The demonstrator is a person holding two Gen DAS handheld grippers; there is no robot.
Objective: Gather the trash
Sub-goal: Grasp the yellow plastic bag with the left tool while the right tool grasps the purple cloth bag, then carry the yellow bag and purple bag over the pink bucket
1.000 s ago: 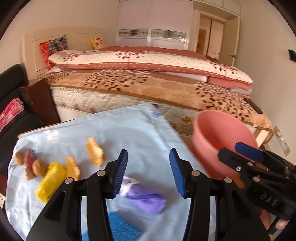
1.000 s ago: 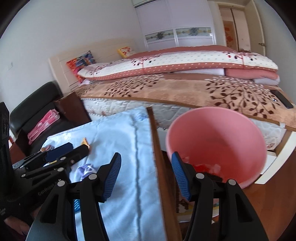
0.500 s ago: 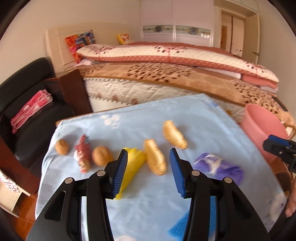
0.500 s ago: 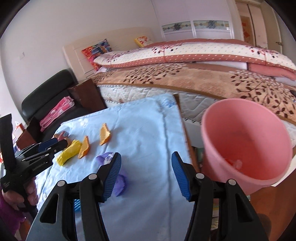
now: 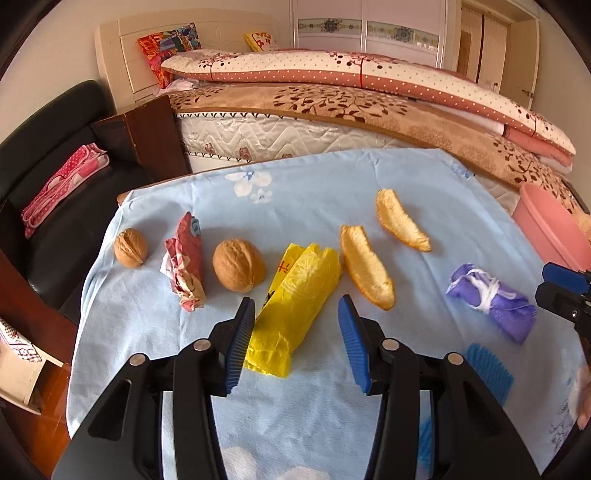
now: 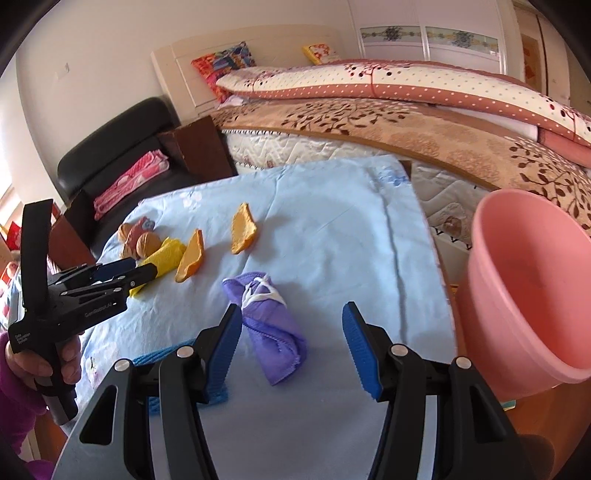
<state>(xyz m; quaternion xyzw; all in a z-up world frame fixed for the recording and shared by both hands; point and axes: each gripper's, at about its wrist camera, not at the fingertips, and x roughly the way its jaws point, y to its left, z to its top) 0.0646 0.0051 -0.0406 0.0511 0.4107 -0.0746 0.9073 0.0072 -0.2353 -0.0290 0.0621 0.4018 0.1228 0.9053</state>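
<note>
Both jaws apart and empty, I line my left gripper [image 5: 296, 343] over the crumpled yellow plastic wrapper [image 5: 295, 299], next lowering to pinch it for the pink plastic bin [image 6: 528, 288].

Bed [image 5: 369, 107], black sofa [image 5: 48, 155], white wardrobe [image 5: 369, 26], sunlit.

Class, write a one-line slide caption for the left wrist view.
Open left claw poised over a yellow wrapper among walnuts, orange peels and a purple bundle on the blue cloth.
</note>
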